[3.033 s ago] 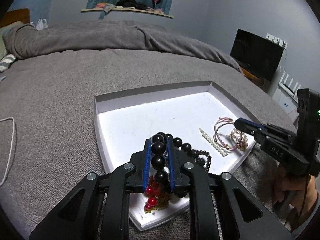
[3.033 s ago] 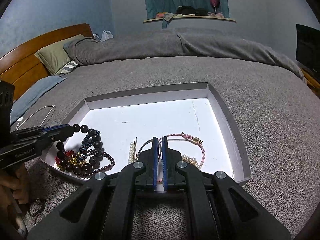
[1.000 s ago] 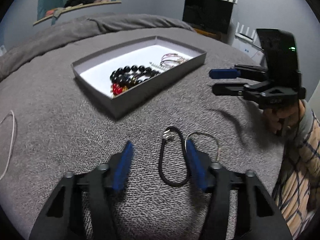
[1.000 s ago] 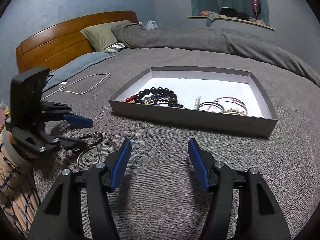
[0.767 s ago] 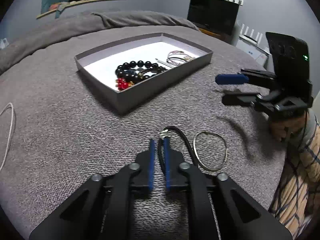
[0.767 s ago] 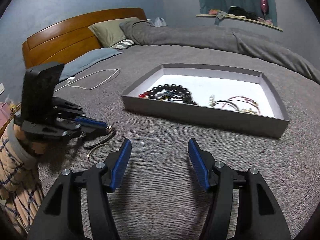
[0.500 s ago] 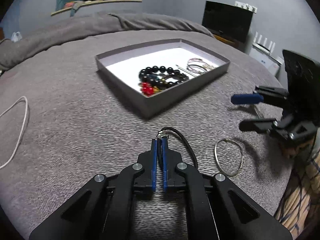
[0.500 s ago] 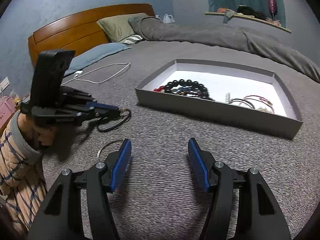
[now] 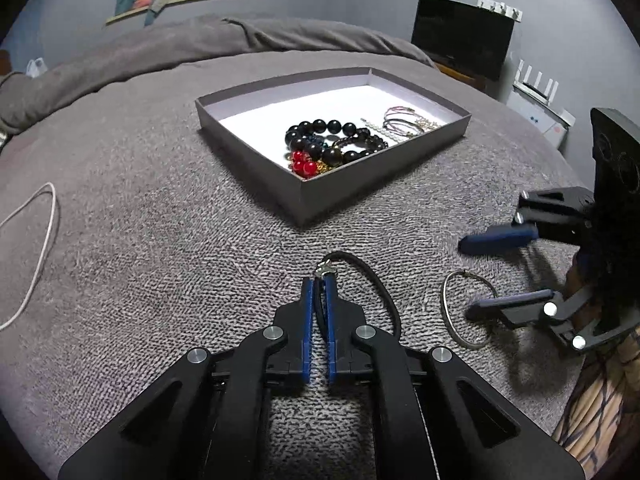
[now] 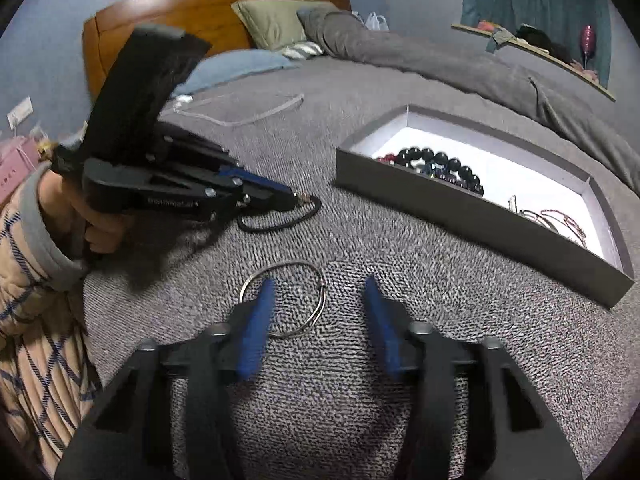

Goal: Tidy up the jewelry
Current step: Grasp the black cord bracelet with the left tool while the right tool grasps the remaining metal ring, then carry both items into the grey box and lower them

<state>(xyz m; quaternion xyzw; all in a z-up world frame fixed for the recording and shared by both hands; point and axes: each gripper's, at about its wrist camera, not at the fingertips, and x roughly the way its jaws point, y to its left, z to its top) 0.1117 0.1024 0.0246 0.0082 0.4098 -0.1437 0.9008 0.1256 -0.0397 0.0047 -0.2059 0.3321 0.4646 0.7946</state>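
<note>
My left gripper (image 9: 319, 280) is shut on a black cord bracelet (image 9: 380, 280) near its metal clasp, low over the grey bedspread; it also shows in the right wrist view (image 10: 298, 199) with the cord (image 10: 280, 222) looping beneath. A thin silver bangle (image 9: 464, 308) lies flat to the right. My right gripper (image 10: 318, 286) is open just above that bangle (image 10: 308, 304), its left finger over the ring's near edge. The grey tray (image 9: 256, 152) farther back holds black beaded bracelets (image 9: 320, 136), red beads and thin pink bangles (image 9: 402, 124).
A white cable (image 9: 36, 248) lies on the bedspread at the left. Pillows and a wooden headboard (image 10: 224, 4) stand beyond. A dark TV (image 9: 464, 36) and a white router stand at the right, off the bed. The tray's wall (image 10: 480, 216) is close to my right gripper.
My left gripper closed on the black cord bracelet and has lifted it slightly. My right gripper, still open, moved down and left over the silver bangle.
</note>
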